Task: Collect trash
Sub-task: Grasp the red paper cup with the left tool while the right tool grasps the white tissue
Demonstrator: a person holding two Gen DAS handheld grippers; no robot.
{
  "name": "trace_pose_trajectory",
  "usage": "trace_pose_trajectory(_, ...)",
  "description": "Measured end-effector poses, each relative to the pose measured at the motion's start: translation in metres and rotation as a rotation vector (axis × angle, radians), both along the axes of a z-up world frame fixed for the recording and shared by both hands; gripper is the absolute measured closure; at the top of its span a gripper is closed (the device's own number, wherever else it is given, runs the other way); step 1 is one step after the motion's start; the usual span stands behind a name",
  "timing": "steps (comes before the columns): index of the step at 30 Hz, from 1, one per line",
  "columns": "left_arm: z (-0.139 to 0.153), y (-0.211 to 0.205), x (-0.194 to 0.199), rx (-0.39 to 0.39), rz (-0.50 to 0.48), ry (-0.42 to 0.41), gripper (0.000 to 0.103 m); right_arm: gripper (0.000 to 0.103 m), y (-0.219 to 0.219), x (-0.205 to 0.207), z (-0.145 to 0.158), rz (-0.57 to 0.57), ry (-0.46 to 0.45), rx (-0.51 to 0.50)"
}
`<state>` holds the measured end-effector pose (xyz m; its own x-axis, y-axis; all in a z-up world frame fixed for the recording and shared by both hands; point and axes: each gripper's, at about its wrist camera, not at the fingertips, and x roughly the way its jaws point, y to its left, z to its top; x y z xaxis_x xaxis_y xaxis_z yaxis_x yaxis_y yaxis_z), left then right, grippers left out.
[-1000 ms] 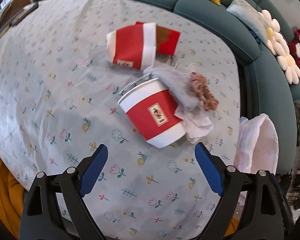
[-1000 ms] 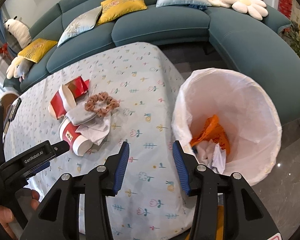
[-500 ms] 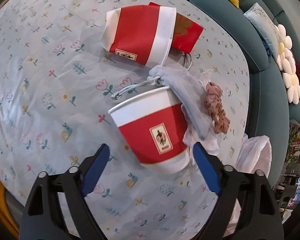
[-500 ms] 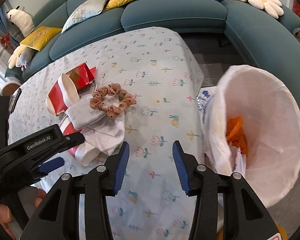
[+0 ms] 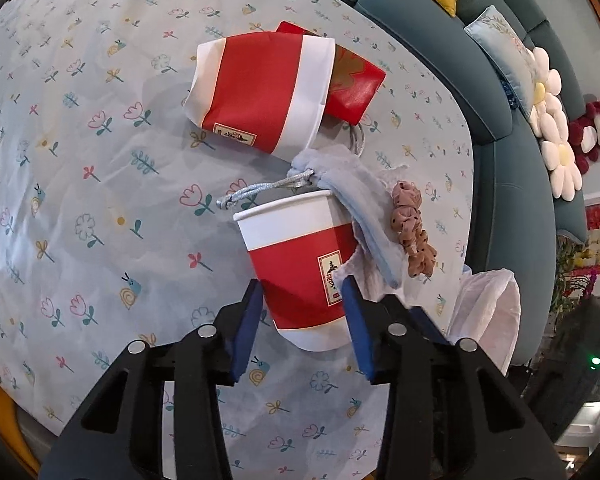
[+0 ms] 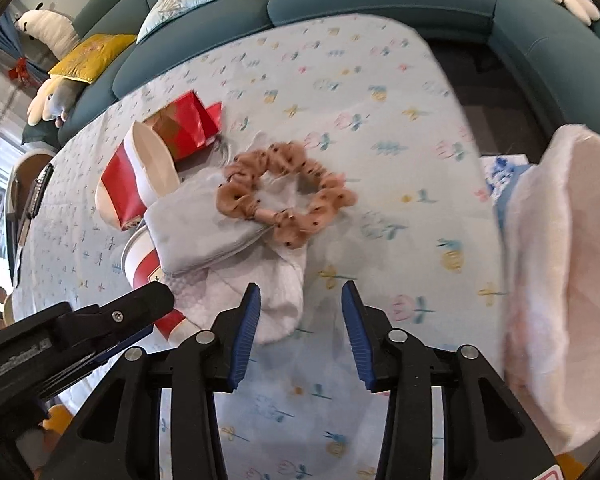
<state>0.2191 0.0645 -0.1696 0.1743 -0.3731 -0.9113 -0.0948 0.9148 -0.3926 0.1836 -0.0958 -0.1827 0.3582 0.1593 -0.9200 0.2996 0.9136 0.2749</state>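
A home living room: a curved teal sofa (image 6: 380,4) with cushions (image 6: 88,56) and plush toys (image 6: 48,28) wraps a floral-clothed table (image 5: 80,160).

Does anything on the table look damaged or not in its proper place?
Yes. The far paper cup is crushed flat and lies on a red packet. The near paper cup lies on its side between the left gripper fingers. A scrunchie and a grey drawstring pouch lie among the trash.

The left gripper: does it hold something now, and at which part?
The left gripper grips the lying red paper cup across its lower body, near the base. The right gripper holds nothing.
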Motion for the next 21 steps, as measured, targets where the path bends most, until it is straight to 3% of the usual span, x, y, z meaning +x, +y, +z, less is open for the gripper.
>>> trace_pose_trajectory(4,-0.009,0.0,0.002,-0.021,0.024,0.026,0.052,0.096,0.008,0.002,-0.009,0.033,0.018,0.016)
trace_pose_trajectory(13,-0.024,-0.019,0.007,-0.066,0.041,0.072,0.042,0.098,-0.006,-0.017,-0.008,0.026,0.022,0.011)
trace_pose_trajectory(16,-0.028,-0.028,0.007,-0.046,0.055,0.074,0.028,0.098,-0.012,-0.025,-0.009,0.023,0.028,0.012)
trace_pose_trajectory(20,-0.027,-0.039,0.008,0.003,0.06,0.06,0.026,0.098,-0.024,-0.038,-0.006,-0.002,0.026,0.009)
trace_pose_trajectory(21,-0.026,-0.041,0.008,0.012,0.048,0.055,0.03,0.098,-0.028,-0.041,-0.005,-0.009,0.025,0.006)
